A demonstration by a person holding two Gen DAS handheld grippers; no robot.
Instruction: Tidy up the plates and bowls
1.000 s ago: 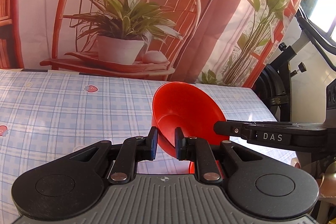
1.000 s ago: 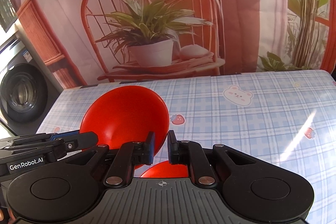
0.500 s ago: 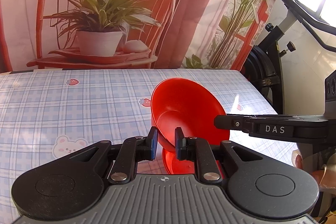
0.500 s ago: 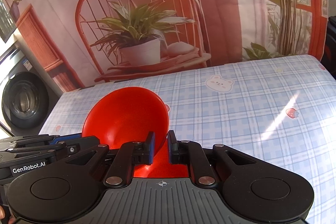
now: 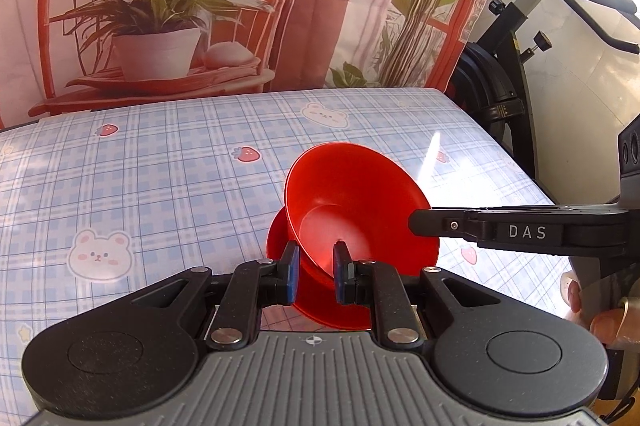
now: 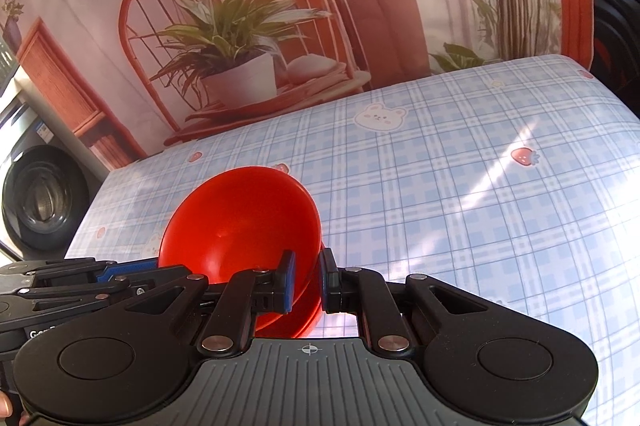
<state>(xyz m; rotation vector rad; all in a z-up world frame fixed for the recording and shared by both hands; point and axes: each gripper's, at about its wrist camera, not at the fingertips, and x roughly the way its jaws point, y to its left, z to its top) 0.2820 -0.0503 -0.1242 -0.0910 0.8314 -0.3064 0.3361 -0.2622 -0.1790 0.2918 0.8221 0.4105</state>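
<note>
Both grippers, left (image 5: 314, 272) and right (image 6: 307, 282), each clamped on the red bowl's (image 5: 352, 202) rim, have lowered it onto the red plate (image 5: 280, 238); stacking nears completion.

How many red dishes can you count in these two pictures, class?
2. A tilted red bowl is gripped at its rim by the left gripper and the right gripper. A second red dish sits beneath it on the checked tablecloth, mostly hidden; more could lie underneath.
</note>
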